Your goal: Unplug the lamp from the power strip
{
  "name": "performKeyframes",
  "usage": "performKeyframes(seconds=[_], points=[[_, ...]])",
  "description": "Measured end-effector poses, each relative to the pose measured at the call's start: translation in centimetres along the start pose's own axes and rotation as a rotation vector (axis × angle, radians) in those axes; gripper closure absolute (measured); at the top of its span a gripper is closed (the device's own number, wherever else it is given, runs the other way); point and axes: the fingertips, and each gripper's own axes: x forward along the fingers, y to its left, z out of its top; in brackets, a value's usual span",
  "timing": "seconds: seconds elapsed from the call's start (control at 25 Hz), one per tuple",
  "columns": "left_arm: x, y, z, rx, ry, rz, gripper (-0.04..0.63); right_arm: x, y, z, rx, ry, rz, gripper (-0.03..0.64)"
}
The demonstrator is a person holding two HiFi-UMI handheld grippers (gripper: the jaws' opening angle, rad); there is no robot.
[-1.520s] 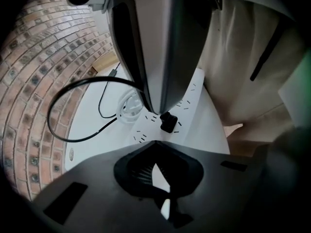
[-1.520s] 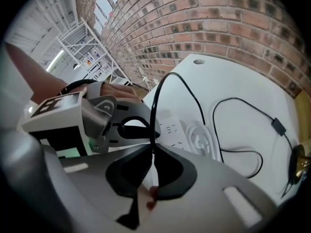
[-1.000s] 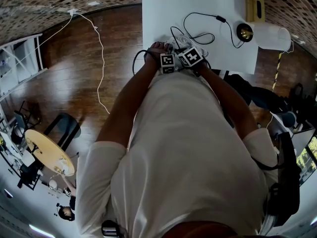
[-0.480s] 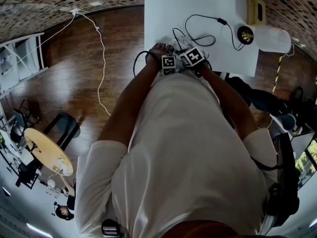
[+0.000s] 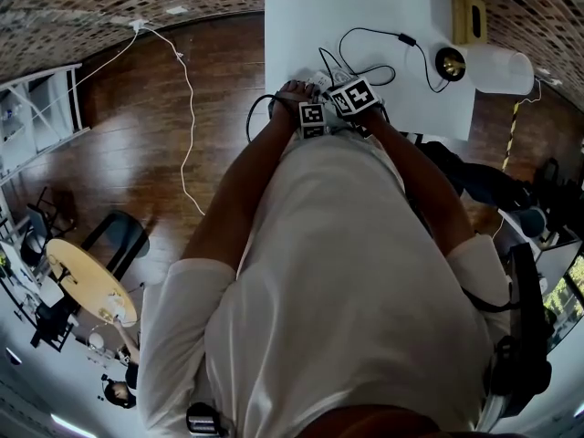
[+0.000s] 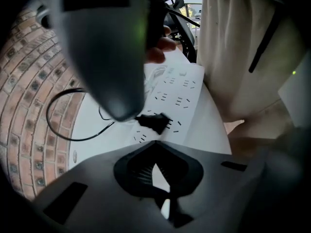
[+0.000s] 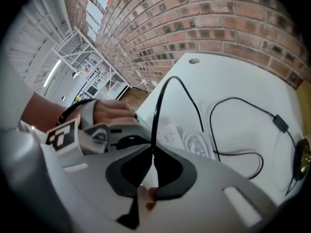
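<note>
The lamp (image 5: 497,69) lies at the right end of the white worktop (image 5: 365,7), its white shade on its side and its brass base toward the middle. Its black cord (image 7: 158,106) runs from there past an inline switch (image 7: 280,122), loops over the worktop and reaches the black plug (image 6: 154,122), which sits on the white power strip (image 6: 177,93) near the worktop's front edge. Whether the pins are fully in the socket cannot be told.

The right hand-held gripper (image 7: 151,152) has its 2 jaws together, clamped on the cord, which rises from between the tips in a tall arc. In the left gripper view its dark body hangs just beside the plug. The left hand-held gripper (image 6: 154,142) points steeply down at the power strip, close to the plug, with its jaws together and nothing between them. The person's left hand (image 7: 109,111) wraps its handle, and the 2 marker cubes sit side by side in the head view.

A coil of white cable (image 7: 199,144) lies beside the power strip. A small wooden box (image 5: 470,16) stands at the worktop's far right corner. A brick wall (image 7: 218,13) backs the worktop, and a thin white cable (image 5: 187,126) trails across the wooden floor (image 5: 119,162) to the left.
</note>
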Motion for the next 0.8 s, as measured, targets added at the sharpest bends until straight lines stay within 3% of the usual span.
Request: performKeyframes(seconds=[0.2,0.36,0.52,0.68,0.8], points=[[0.0,-0.1,-0.1,0.009,-0.006,0.000,0.612,-2.0,-0.4,-0.5,-0.085,0.045,-0.024,0.603],[0.0,0.1,-0.1,-0.003,-0.006,-0.003,0.612,-2.7,-0.3,-2.6,-0.024,0.040,0.030,0.601],[1.2,0.0,0.0,-0.073,-0.020,0.002,0.611,-3.6,-2.0,-3.3,0.036,-0.020,0.008,0.600],[1.3,0.3,-0.3,-0.109,0.001,-0.014,0.611,-4.8,-4.8,-4.1,-0.046,-0.007,-0.099,0.598],[1.4,0.1,-0.2,-0.086,0.017,-0.014,0.611,-6.4,-8.7,-4.4,-0.015,-0.028,-0.207,0.598]])
